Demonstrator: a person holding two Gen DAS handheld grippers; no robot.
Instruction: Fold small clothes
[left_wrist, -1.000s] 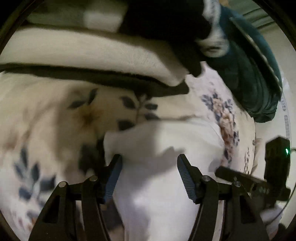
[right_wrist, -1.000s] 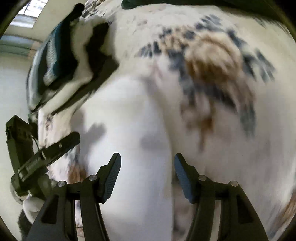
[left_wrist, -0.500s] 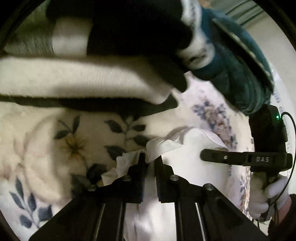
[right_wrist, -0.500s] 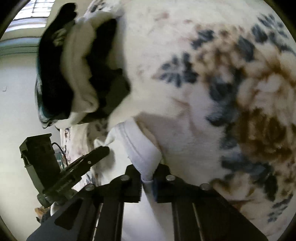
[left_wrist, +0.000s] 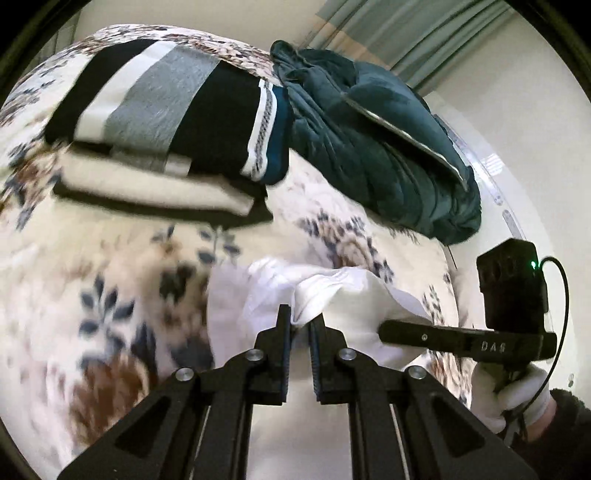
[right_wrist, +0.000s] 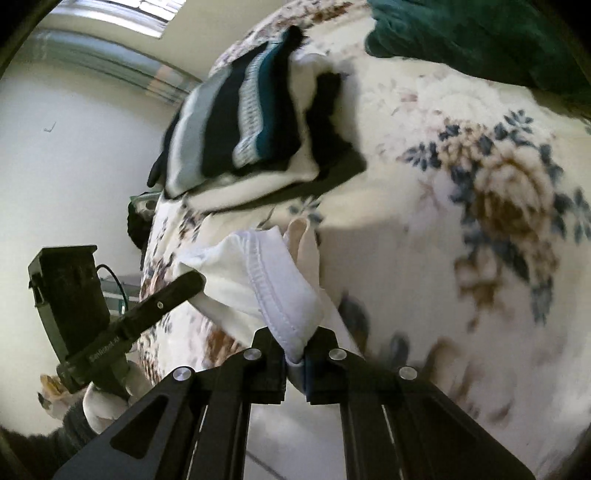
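Observation:
A small white garment (left_wrist: 347, 295) lies on a floral fleece blanket (left_wrist: 110, 280). My left gripper (left_wrist: 300, 325) is shut on one edge of it and holds that edge lifted. My right gripper (right_wrist: 295, 354) is shut on a stitched hem of the same white garment (right_wrist: 273, 273), also raised off the blanket. Each gripper shows in the other's view: the right one in the left wrist view (left_wrist: 384, 326) and the left one in the right wrist view (right_wrist: 197, 280), both at the cloth.
A stack of folded clothes (left_wrist: 177, 122), striped black, grey and white on top, sits behind the garment; it also shows in the right wrist view (right_wrist: 251, 133). A dark teal quilted jacket (left_wrist: 376, 147) lies bunched at the back right. Walls and curtains stand beyond the bed.
Both grippers were open over the flat white garment, then shut on its edges. Now they have lifted those edges off the blanket and pulled back.

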